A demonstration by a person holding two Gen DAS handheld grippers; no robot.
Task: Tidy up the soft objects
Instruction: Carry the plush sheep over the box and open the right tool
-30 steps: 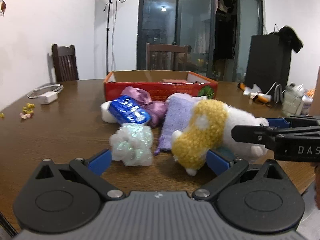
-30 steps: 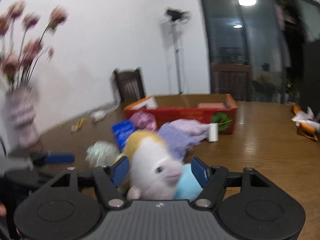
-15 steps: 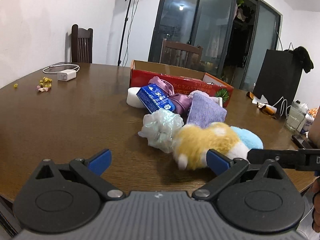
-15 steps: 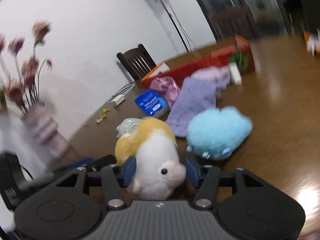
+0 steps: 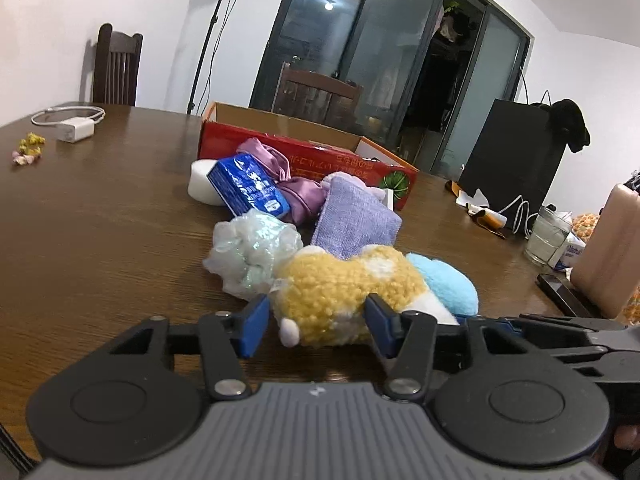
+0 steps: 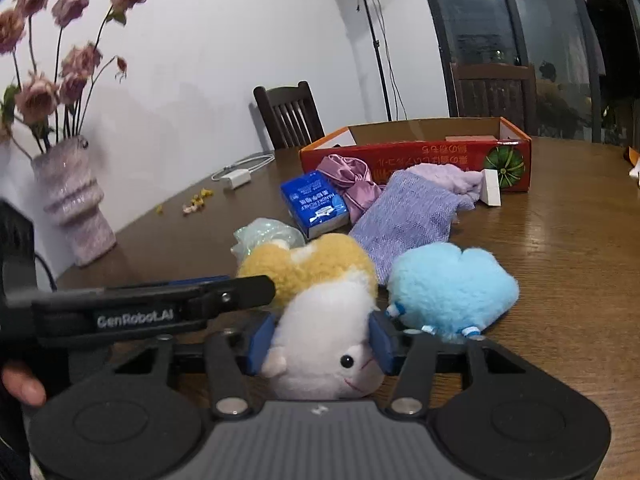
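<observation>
Plush toy held at both ends, low over the wooden table

The yellow-and-white plush toy (image 5: 348,296) is near the table (image 5: 100,240) edge; the left gripper (image 5: 316,322) has just closed on its yellow body, the right gripper (image 6: 320,338) on its white head. A blue plush (image 6: 452,286) lies just beside it.

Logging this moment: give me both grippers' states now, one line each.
Left gripper: just been closing, now clamped on the yellow-and-white plush toy, at its yellow end.
Right gripper: closed on the same toy's white head.
</observation>
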